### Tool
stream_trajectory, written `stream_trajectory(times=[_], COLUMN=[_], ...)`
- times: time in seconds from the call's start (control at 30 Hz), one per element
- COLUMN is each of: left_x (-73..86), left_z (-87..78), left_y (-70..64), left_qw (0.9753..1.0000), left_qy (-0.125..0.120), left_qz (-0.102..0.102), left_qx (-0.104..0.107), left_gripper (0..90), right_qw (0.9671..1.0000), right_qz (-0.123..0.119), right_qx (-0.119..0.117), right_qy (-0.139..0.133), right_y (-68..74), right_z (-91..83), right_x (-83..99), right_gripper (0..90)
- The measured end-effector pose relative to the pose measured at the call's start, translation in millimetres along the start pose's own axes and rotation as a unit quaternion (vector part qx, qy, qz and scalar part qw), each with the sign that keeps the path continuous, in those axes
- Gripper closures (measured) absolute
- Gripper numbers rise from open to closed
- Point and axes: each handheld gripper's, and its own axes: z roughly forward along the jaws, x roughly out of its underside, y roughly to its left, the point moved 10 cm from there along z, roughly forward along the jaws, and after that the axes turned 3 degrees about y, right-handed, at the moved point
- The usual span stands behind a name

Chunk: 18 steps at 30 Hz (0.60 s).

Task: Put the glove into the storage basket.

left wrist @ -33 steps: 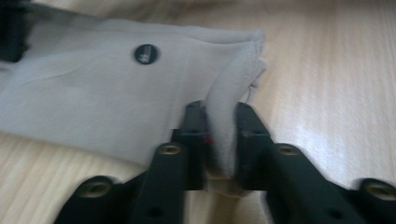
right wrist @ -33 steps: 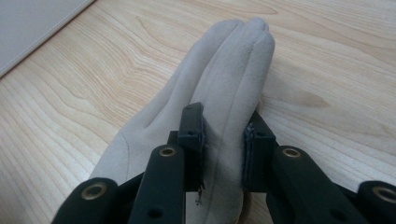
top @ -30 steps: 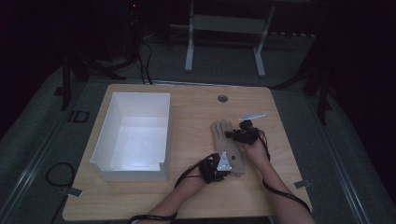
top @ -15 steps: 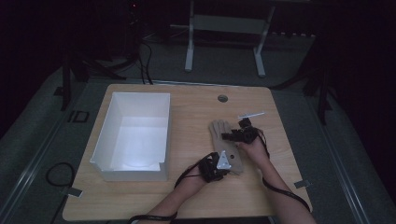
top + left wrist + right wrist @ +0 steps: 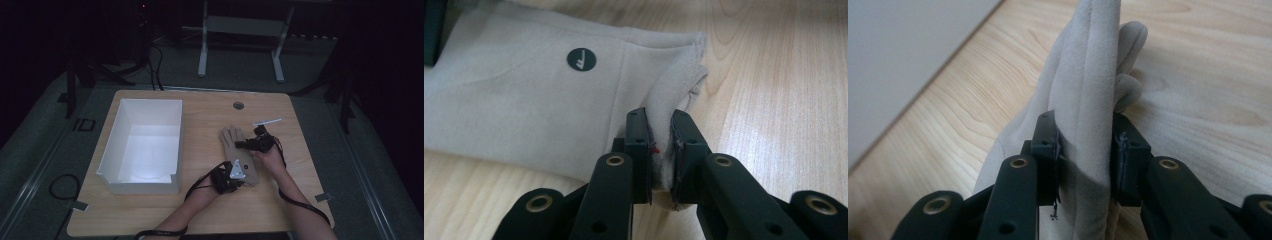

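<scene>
A beige suede glove [image 5: 235,150] lies flat on the wooden table [image 5: 200,210], right of centre, fingers pointing away. My left gripper [image 5: 231,177] sits at the glove's near cuff end. In the left gripper view its jaws are shut on the cuff edge of the glove [image 5: 539,95], near a small dark round logo [image 5: 581,59]. My right gripper [image 5: 244,144] is at the glove's right side. In the right gripper view its jaws pinch a raised fold of the glove [image 5: 1088,100] by the fingers.
An open white box [image 5: 145,142] stands on the left half of the table. A round cable hole [image 5: 238,105] sits near the far edge. A small white strip [image 5: 267,121] lies just beyond my right gripper. The box's white wall [image 5: 908,55] fills the upper left of the right gripper view.
Both grippers stay on the glove and have shifted little. The right gripper has edged slightly toward the glove's fingers.
</scene>
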Motion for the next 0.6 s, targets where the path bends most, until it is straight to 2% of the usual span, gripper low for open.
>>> stream_trajectory(times=[0.27, 0.37, 0.4, 0.43, 0.6], left_x=[-12.6, -21.9, -24.6, -31.0, -42.3], left_z=[-17.6, -28.6, -32.2, -40.6, -55.6], left_y=[6.7, 8.4, 9.0, 9.2, 9.3], left_qw=[0.9999, 0.9998, 0.9997, 0.9997, 0.9996], left_qy=[-0.011, -0.015, -0.015, -0.016, -0.022], left_qz=[-0.002, 0.001, 0.003, 0.006, 0.009], left_qx=[-0.011, -0.015, -0.017, -0.015, -0.017], left_gripper=[81.4, 81.4, 81.4, 81.4, 81.4], right_qw=[0.9996, 0.9985, 0.9985, 0.9979, 0.9964], right_qz=[-0.006, -0.017, -0.017, -0.022, -0.032], right_qx=[-0.008, -0.007, -0.007, -0.007, -0.015], right_qy=[-0.027, -0.052, -0.052, -0.061, -0.077], right_y=[7.8, 20.6, 20.6, 25.4, 35.5], right_z=[-19.2, -42.2, -42.2, -51.1, -67.7], right_x=[-16.0, -34.0, -34.0, -39.8, -50.2], right_gripper=[69.3, 69.2, 69.2, 69.2, 69.2])
